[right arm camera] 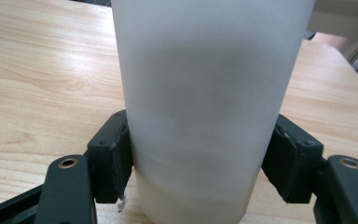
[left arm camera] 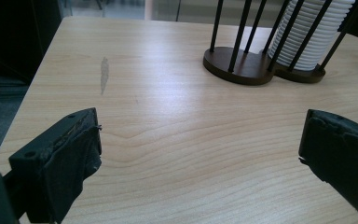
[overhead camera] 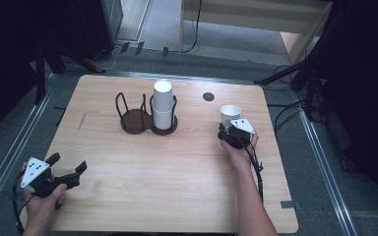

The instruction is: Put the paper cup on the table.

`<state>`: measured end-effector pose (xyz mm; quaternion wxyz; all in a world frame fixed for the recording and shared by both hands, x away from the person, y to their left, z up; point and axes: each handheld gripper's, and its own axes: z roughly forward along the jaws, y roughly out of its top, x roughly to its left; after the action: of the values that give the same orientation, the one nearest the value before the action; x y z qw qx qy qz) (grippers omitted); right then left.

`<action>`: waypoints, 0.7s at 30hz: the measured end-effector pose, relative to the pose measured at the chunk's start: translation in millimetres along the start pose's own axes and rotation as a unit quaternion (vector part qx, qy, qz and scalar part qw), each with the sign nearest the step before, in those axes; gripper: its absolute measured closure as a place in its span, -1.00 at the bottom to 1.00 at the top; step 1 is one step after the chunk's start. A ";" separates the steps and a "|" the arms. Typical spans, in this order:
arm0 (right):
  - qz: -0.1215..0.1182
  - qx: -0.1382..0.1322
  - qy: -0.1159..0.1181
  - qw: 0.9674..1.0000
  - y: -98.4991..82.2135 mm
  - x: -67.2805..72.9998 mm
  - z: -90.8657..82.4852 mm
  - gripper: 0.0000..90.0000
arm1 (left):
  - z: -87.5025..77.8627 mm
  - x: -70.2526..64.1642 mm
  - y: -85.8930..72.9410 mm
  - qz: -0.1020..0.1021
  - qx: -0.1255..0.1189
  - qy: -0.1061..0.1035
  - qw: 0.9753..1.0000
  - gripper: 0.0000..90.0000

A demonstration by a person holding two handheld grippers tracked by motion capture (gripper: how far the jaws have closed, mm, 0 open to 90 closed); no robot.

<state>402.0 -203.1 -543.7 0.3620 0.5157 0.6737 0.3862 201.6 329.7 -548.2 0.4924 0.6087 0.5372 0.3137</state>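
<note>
Left gripper (overhead camera: 68, 170): near left corner of the table (overhead camera: 177, 196); jaws spread wide with nothing between them, idle over bare wood.
Cup holder (overhead camera: 137, 120): dark two-ring wire stand, far of centre; its left ring is empty.
Cup stack (overhead camera: 163, 105): white cups nested upside down in the right ring of the stand, rising above the wires.
Single cup (overhead camera: 230, 114): right of the stand and well apart from it; upright, mouth up, long axis vertical, wider end on top.
Right gripper (overhead camera: 228, 132): clenched on the single cup low on its wall, one pad on each side; the right gripper view shows the pads (right arm camera: 114, 161) pressing the cup (right arm camera: 205, 107).
Progress: judged mid-way; one cup is held apart from the stack. Whether its base touches the table cannot be told. Left to do, by appearance: carrying this cup to its place and releasing it.
</note>
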 end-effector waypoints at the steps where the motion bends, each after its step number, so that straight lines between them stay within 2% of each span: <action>1: 0.002 0.007 0.003 1.000 -0.3 -0.7 -0.4 -0.28 | 0.1 0.0 -0.1 -0.001 0.000 0.000 1.000 -1.00; 7: 0.011 0.026 0.004 1.000 -0.3 -2.7 0.4 -0.30 | 0.0 -0.1 -0.1 0.000 0.001 0.000 1.000 -1.00; 21: 0.015 0.051 0.007 0.999 -2.2 -4.9 -3.1 -0.32 | -0.2 -0.4 -0.3 0.003 0.001 -0.002 1.000 -1.00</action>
<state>399.4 -208.7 -543.8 0.3244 0.5412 0.6870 0.3604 201.3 329.4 -548.3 0.4925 0.6111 0.5347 0.3131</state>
